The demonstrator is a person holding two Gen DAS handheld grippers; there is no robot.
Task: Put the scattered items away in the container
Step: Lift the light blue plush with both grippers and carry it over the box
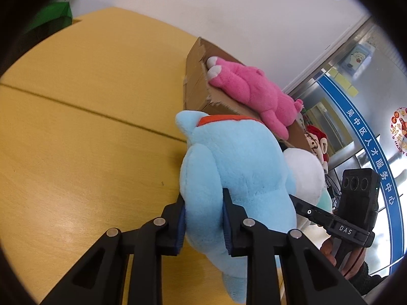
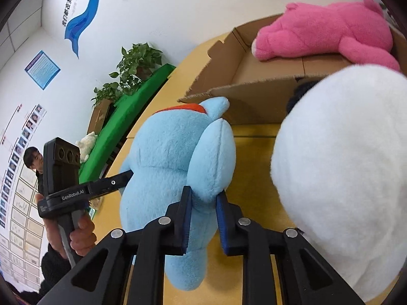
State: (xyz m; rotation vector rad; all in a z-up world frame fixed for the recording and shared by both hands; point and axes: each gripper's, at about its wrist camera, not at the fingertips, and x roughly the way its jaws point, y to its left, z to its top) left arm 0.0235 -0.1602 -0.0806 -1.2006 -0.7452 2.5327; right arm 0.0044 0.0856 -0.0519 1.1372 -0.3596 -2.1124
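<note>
A light-blue plush toy (image 1: 229,167) with an orange collar hangs just in front of an open cardboard box (image 1: 195,84). My left gripper (image 1: 203,213) is shut on one of its limbs. My right gripper (image 2: 203,203) is shut on another blue limb (image 2: 213,157). Each gripper shows in the other's view, the right one (image 1: 297,203) reaching in from the right and the left one (image 2: 127,175) from the left. A pink plush toy (image 1: 254,91) lies across the box's rim (image 2: 254,86). A big white plush mass (image 2: 343,178) sits beside the blue toy; I cannot tell whether they are one toy.
The box stands on a yellow wooden table (image 1: 89,127). A red-haired doll (image 1: 315,139) lies behind the white plush. Potted plants (image 2: 137,63) and a green ledge (image 2: 132,111) run along the wall. A person (image 2: 33,160) sits behind the hand (image 2: 81,236) on the left gripper.
</note>
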